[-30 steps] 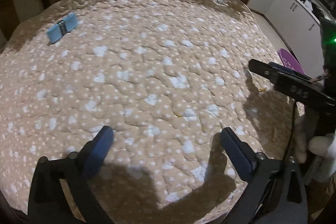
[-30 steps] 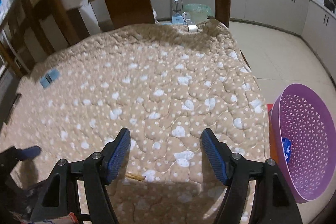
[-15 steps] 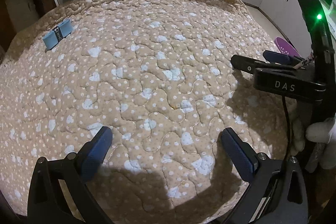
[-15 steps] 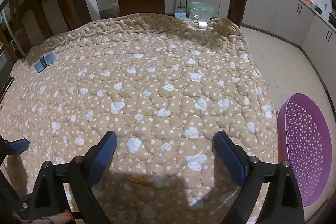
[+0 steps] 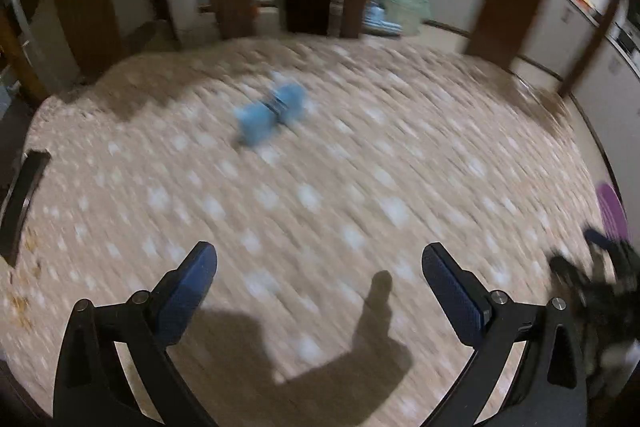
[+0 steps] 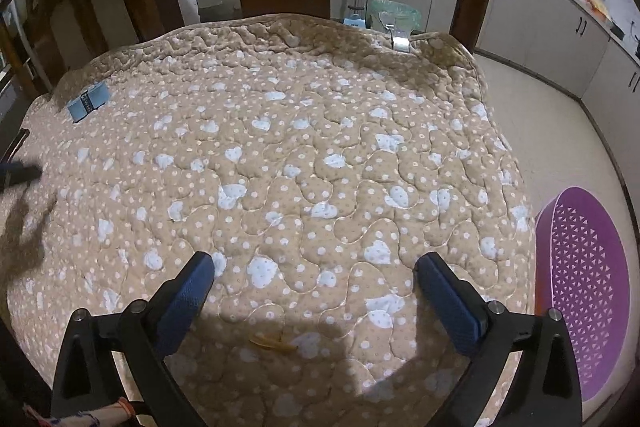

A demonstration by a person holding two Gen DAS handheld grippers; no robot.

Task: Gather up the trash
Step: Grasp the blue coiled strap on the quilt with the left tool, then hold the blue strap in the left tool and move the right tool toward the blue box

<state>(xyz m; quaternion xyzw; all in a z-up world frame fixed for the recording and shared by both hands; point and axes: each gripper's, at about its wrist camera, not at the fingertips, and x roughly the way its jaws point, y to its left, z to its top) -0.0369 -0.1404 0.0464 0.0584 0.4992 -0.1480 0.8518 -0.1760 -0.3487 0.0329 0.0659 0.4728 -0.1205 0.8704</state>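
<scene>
Approach is the step in hand: the blue wrapper (image 5: 271, 115) lies upper centre on the quilt (image 5: 360, 187), untouched. Left gripper (image 5: 320, 277) and right gripper (image 6: 316, 285) are spread apart, empty. Next, the left must be closed on it, then carried to the purple basket (image 6: 580, 283) at lower right.

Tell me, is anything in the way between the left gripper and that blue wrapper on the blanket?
Nothing visible. Only bare quilted blanket lies between the open left gripper and the blue wrapper, though this view is blurred.
</scene>
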